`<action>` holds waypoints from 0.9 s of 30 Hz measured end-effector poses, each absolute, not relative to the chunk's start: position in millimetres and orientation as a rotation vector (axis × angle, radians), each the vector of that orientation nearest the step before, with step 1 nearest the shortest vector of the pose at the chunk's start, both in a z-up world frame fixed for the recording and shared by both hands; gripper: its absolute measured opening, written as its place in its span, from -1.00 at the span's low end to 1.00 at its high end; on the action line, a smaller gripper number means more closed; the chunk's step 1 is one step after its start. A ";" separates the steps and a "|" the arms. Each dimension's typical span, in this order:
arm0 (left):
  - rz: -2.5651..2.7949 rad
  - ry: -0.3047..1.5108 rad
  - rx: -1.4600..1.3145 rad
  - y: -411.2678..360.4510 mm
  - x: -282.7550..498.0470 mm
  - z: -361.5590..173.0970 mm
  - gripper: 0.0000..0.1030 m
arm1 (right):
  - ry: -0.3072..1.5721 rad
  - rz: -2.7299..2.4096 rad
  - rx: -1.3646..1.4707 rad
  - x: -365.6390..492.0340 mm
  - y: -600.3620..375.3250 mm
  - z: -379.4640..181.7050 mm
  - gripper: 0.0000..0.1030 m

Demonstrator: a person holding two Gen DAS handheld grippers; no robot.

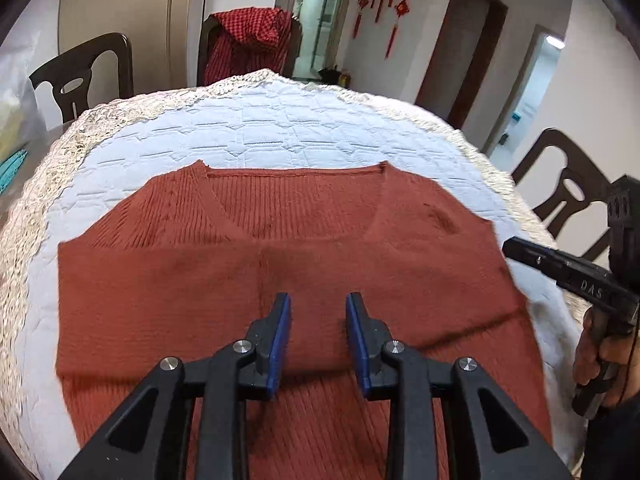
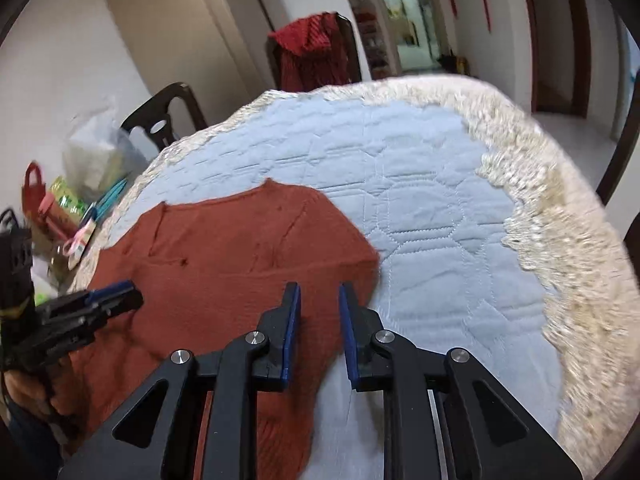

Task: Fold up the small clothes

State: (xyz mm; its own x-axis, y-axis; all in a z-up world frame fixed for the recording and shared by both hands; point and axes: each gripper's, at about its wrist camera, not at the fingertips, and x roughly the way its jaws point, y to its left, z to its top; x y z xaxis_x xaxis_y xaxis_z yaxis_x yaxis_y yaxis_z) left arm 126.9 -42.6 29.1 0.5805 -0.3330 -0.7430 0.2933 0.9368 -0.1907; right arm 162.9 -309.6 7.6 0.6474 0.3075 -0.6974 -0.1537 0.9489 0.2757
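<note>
A rust-red knitted V-neck sweater lies flat on the table, neck away from me, both sleeves folded across its chest. My left gripper is open and empty, hovering above the folded sleeves at the sweater's middle. My right gripper is open and empty over the sweater's right edge. The right gripper shows at the right of the left wrist view. The left gripper shows at the left of the right wrist view.
The round table has a light blue quilted cloth with a cream fringe. Dark wooden chairs stand around it; one holds a red checked garment. Bags and small items sit off the left edge.
</note>
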 end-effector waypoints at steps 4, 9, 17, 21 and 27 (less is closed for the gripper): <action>-0.361 0.883 -0.049 -36.5 116.9 19.1 -0.40 | 0.842 0.317 0.158 137.6 -296.0 2.1 -0.63; -0.336 0.869 -0.041 -35.9 115.1 25.3 -0.40 | 0.873 0.293 0.171 139.0 -300.3 -6.9 -0.63; -0.258 0.817 -0.037 -8.6 82.0 36.3 -0.14 | 0.839 0.343 0.181 114.0 -295.9 9.0 -0.58; -0.187 0.810 -0.021 9.0 64.0 33.7 -0.06 | 0.844 0.361 0.182 102.9 -290.1 10.5 -0.57; -0.124 0.810 -0.053 37.3 38.6 26.0 0.00 | 0.860 0.382 0.205 84.2 -286.3 4.5 -0.18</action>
